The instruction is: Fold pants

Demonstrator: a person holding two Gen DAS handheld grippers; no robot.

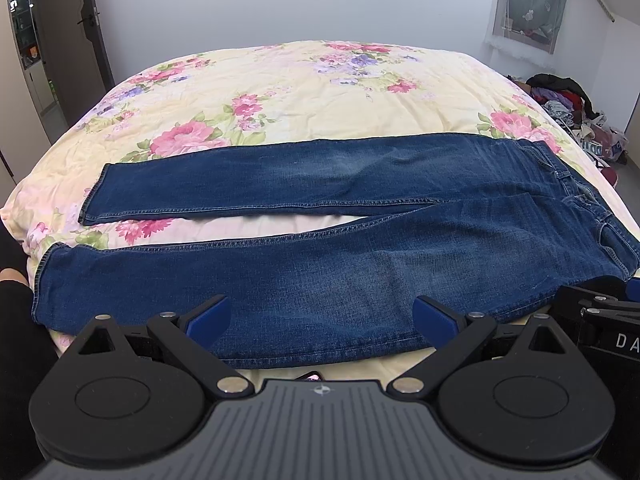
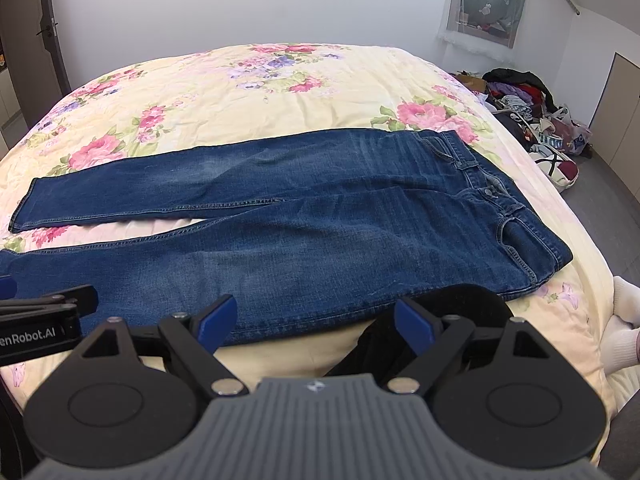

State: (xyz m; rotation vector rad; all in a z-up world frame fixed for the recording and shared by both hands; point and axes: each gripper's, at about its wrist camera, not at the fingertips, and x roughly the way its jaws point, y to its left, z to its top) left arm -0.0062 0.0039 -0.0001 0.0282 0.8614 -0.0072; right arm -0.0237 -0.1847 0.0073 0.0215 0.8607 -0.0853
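Now – jeans (image 1: 340, 264) flat on bed (image 1: 280, 80) | both hand-held grippers open – short of near leg

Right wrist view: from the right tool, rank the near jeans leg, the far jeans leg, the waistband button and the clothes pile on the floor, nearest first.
From the right tool, which is open:
1. Near jeans leg, directly ahead, just past the tips.
2. Waistband button, ahead to the right.
3. Far jeans leg, ahead to the left; close to the button's depth, so 2 and 3 are uncertain.
4. Clothes pile, far right, off the bed.
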